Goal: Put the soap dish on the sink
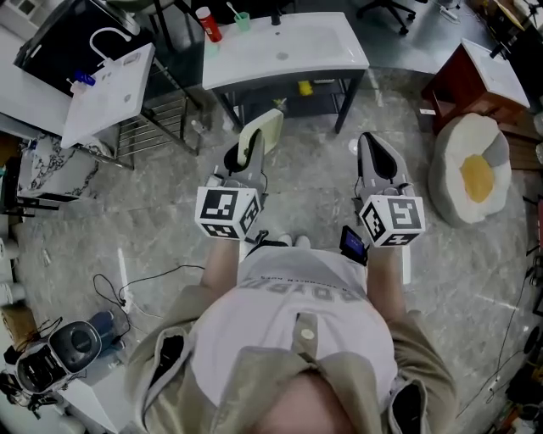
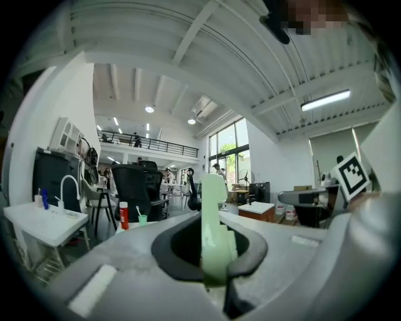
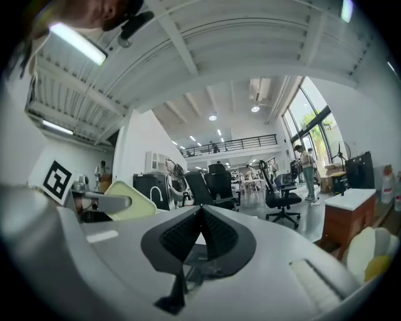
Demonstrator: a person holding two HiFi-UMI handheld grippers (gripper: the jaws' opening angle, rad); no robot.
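In the head view my left gripper (image 1: 248,146) is shut on a pale green soap dish (image 1: 265,129), held on edge at waist height and pointing level. In the left gripper view the soap dish (image 2: 214,219) stands upright between the jaws. My right gripper (image 1: 373,142) is shut on nothing, its pads meeting in the right gripper view (image 3: 202,231); from there the soap dish (image 3: 130,199) shows to the left. The white sink (image 1: 284,47) stands ahead on a dark frame, some way beyond both grippers, with a red bottle (image 1: 209,24) and a green cup (image 1: 243,20) at its back left.
A second white sink (image 1: 106,89) with a tap stands at the left over a wire rack. At the right are a fried-egg cushion (image 1: 471,169) and a red-brown cabinet (image 1: 475,80). Cables (image 1: 127,292) and camera gear (image 1: 59,352) lie on the floor at lower left.
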